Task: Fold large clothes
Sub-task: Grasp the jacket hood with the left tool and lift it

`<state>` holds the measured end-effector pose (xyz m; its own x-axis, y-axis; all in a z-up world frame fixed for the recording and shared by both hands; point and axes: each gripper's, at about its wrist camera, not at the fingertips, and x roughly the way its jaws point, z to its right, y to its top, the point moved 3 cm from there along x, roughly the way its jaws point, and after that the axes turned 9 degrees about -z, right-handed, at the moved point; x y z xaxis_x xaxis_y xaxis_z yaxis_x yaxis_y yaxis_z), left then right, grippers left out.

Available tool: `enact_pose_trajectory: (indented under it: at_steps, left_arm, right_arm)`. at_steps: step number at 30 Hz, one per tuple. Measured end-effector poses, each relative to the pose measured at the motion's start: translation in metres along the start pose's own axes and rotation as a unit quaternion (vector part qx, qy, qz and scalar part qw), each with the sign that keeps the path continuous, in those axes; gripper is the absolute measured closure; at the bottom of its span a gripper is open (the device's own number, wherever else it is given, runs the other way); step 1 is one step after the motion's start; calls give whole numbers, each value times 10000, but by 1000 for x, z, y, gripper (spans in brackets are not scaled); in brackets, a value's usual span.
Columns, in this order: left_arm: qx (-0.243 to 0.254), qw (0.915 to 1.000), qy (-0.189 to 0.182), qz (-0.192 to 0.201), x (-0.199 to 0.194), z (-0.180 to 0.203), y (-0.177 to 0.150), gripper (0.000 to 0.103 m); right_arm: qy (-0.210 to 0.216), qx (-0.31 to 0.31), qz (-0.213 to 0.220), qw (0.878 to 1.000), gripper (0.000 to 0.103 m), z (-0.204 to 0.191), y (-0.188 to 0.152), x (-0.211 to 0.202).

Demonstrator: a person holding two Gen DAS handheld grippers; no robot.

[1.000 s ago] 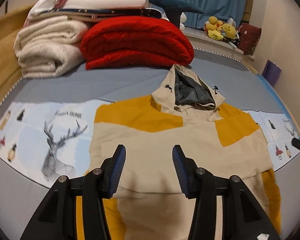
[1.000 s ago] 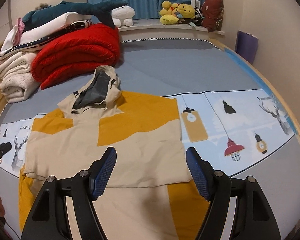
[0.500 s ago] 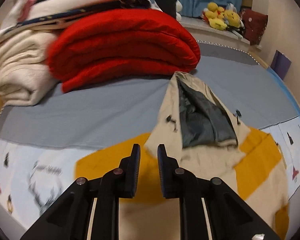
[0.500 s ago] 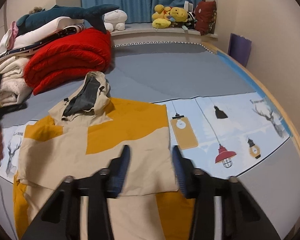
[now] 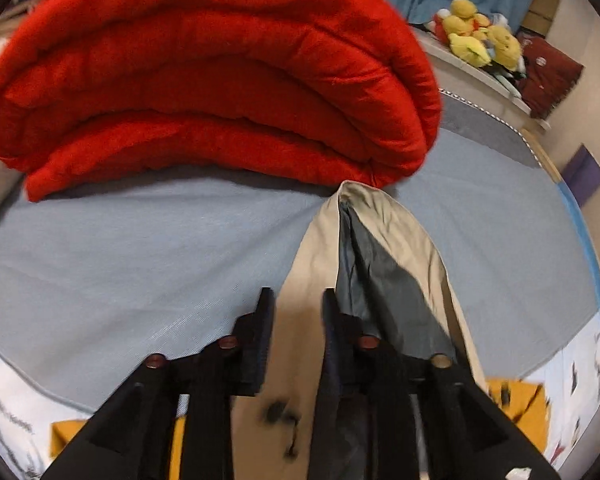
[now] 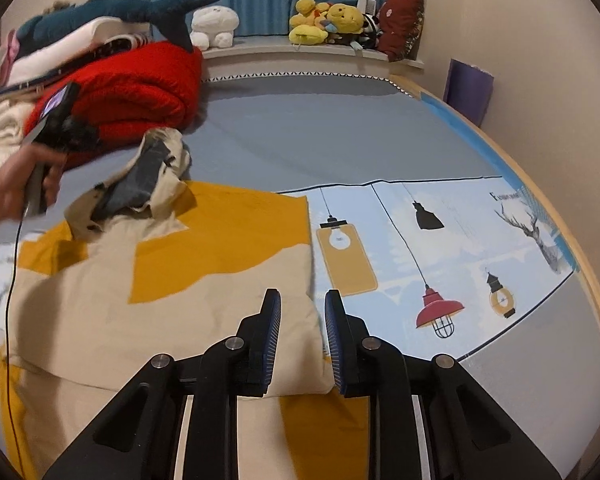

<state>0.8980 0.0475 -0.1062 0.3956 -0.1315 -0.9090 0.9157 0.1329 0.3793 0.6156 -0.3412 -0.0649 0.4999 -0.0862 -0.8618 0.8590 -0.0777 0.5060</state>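
Lying flat on the bed, the beige-and-yellow hooded jacket (image 6: 188,280) has its hood (image 5: 384,248) pointing toward the folded red quilt (image 5: 204,80), the tip of the hood just short of the quilt's lower roll. The hood gapes, showing its grey lining. The jacket's right side edge runs straight down beside the printed blue sheet (image 6: 440,248) with its lamps and deer, and a folded lower corner of beige cloth ends close in front of the right gripper (image 6: 302,312).

That gripper hangs over the corner with its jaws having just been closing; they stand narrowly apart, the cloth edge showing in the gap below them, and whether the pads touch it I cannot tell. The left gripper (image 5: 296,312), held in a hand (image 6: 24,184) at the far side, sits low over the base of the hood; its jaws have just been opening a little, a narrow gap between them with beige fabric seen through it, not visibly pinched.

Right of the jacket the bed is bare grey cover (image 6: 340,128) as far as the wooden rim. Behind the quilt sit stacked white bedding (image 6: 4,128), a plush shark (image 6: 112,16) and yellow soft toys (image 6: 324,20) on the window ledge
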Motion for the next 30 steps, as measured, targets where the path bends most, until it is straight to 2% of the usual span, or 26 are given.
enact_pose_trajectory:
  at_steps: [6,14,15,16,17,18,19,22,24,27,30]
  left_arm:
    - [-96,9997,-200,-76,39,11,33,71]
    - [-211,9995,-159,-167,76,25,52,71]
    - [-211,9995,-148,-159,78,26,52,73]
    - [-170,9997,-62,-183,82,26,51,91]
    - [-51,9994,118,-327,87,29,50,98]
    - [54,9990,257,-350,87,31,49,98]
    - [165,9992,298,-228,79,33,47,100]
    - [389,9991,64,124,43,40,36,100]
    - [783,9965,20,285,10,49,19,101]
    - [1264,9905,-166,515,-48,62,-19,101]
    - [1922,9784,-14,758,-104,80,-75,101]
  right_arm:
    - [118,97,-210,9997,79,4,-3,15]
    - [76,55,-244,9997,79,2,-4,24]
    - [93,65,-252,9996,79,0,-4,24]
    - [101,59,-248,9996,79,-1,-4,24]
    - [109,35,-238,9997,79,-3,-5,25]
    - [117,4,-235,9997,79,-4,-5,25]
    - [128,-6,-244,9996,79,-5,-6,25]
    - [172,77,-265,9995,79,0,-4,26]
    - [263,203,-286,9990,79,3,-1,24]
    - [341,284,-209,9988,79,6,2,18]
    - [481,360,-136,9981,79,7,4,10]
